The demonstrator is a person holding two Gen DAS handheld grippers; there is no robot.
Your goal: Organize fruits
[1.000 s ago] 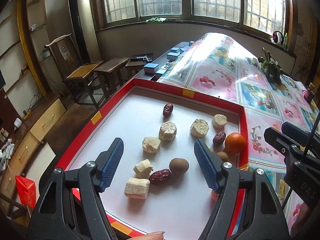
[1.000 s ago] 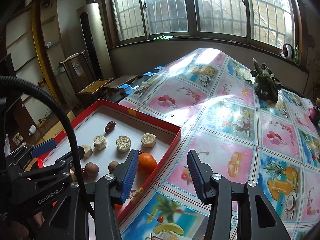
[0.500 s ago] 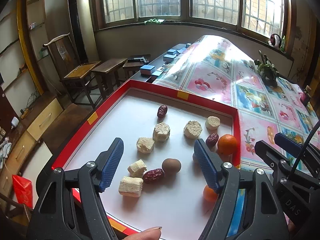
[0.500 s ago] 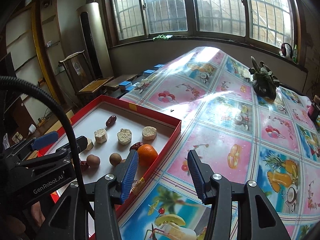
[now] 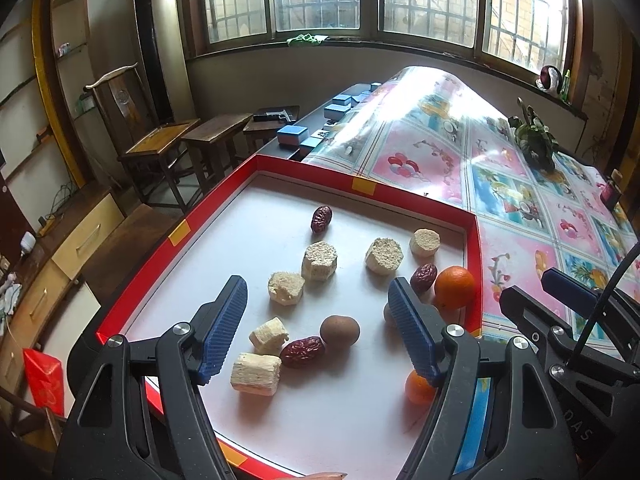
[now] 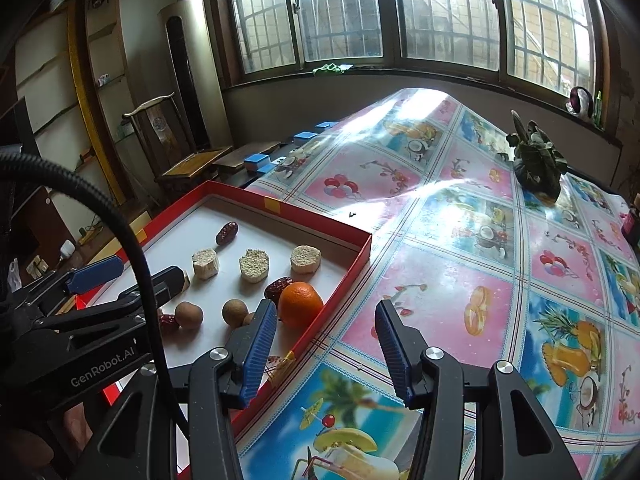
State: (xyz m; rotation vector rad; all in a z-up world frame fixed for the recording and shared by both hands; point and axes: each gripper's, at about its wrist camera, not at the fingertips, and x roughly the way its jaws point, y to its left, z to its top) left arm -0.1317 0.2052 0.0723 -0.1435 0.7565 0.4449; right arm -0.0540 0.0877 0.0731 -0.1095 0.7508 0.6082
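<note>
Sorting not yet begun: left gripper [image 5: 318,328] jaws open, empty, over red tray [image 5: 362,185]; right gripper [image 6: 326,354] jaws open, empty, over bench. Next: descend onto longan [image 5: 339,331], close.

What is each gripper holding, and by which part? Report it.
Nothing is held. The left gripper is open above the red-rimmed tray; the right gripper is open over the fruit-patterned tablecloth.

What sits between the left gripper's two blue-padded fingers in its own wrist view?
Under the open left gripper lie a round brown fruit and a wrinkled red date, both untouched.
</note>
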